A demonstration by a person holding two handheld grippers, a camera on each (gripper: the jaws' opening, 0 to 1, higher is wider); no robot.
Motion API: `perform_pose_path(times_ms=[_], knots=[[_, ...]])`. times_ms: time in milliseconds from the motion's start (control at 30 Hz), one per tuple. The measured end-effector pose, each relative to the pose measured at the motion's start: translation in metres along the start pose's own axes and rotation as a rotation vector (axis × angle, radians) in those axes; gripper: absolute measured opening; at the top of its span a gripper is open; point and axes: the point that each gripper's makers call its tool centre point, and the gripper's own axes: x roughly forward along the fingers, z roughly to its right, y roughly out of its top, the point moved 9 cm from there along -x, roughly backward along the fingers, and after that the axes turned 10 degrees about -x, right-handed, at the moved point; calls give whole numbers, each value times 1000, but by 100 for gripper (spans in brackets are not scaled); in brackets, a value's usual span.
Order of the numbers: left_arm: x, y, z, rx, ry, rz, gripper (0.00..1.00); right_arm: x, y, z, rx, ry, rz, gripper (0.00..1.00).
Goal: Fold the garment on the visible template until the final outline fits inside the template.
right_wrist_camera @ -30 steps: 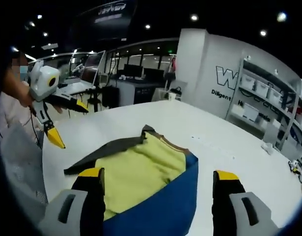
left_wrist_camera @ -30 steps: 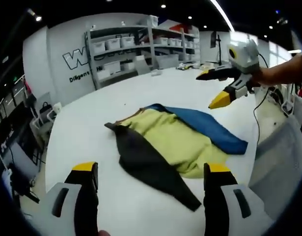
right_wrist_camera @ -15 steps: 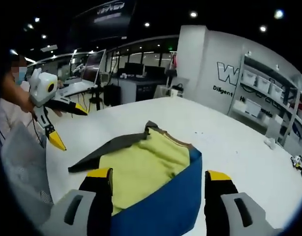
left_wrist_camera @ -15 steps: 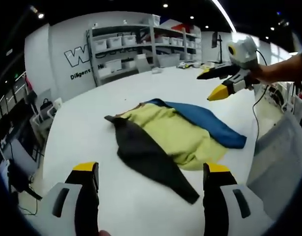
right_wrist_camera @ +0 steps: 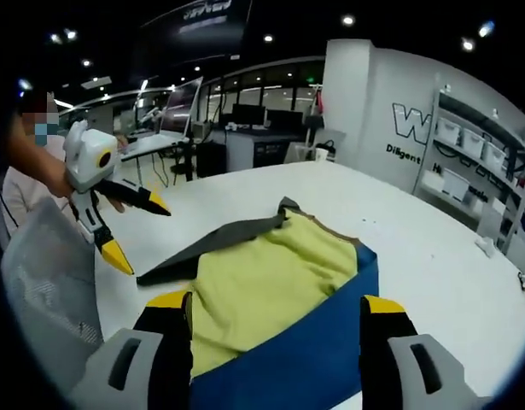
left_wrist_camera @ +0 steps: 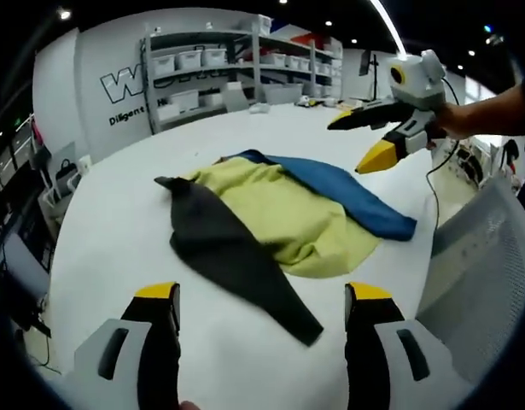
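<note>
Hovering nearer the garment (left_wrist_camera: 271, 218) than before, both hand-held grippers (left_wrist_camera: 260, 301) (right_wrist_camera: 277, 312) gape wide, empty.

The garment (left_wrist_camera: 271, 218) lies spread on the bench (left_wrist_camera: 117, 231), with the left gripper (left_wrist_camera: 258, 295) above the near bench edge and the right gripper (left_wrist_camera: 364, 141) held over the far right side. Shelving (left_wrist_camera: 219, 73) stands behind the bench against the wall.

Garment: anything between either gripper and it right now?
Nothing visible. The garment lies flat on the white table, with bare tabletop between it and the open left gripper. The right gripper, also open, hangs over the blue edge with only air between.
</note>
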Motion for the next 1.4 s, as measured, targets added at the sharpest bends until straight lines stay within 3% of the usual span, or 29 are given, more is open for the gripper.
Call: perform_pose_path(times_ms=[367, 567, 667, 733, 767, 867, 967, 1133, 1267, 1333, 1400], knots=[[15, -16, 6, 17, -21, -68, 54, 9, -13, -31, -25, 100, -36, 79], [23, -24, 6, 22, -23, -109, 34, 18, -18, -42, -38, 149, -58, 79], [26, -26, 4, -18, -7, -118, 31, 23, -21, -51, -50, 183, -72, 78], [28, -29, 4, -32, -1, -139, 21, 28, -24, -58, -62, 207, -83, 78], [26, -28, 4, -17, 5, -119, 18, 30, -26, -61, -68, 220, -92, 78], [24, -28, 2, -84, 2, -126, 14, 35, -30, -66, -64, 239, -104, 78], [21, -27, -1, -89, 1, -131, 3, 37, -30, -70, -69, 252, -103, 77], [12, -26, -11, -128, 24, -166, 2, 43, -31, -73, -55, 269, -111, 77], [-1, -19, -20, -196, 26, -179, 1, 44, -35, -77, -39, 290, -127, 75], [-9, -14, -26, -278, 23, -181, 1, 43, -39, -79, -25, 298, -134, 73], [-20, -8, -37, -294, 39, -168, 1, 41, -44, -82, -12, 312, -146, 72]])
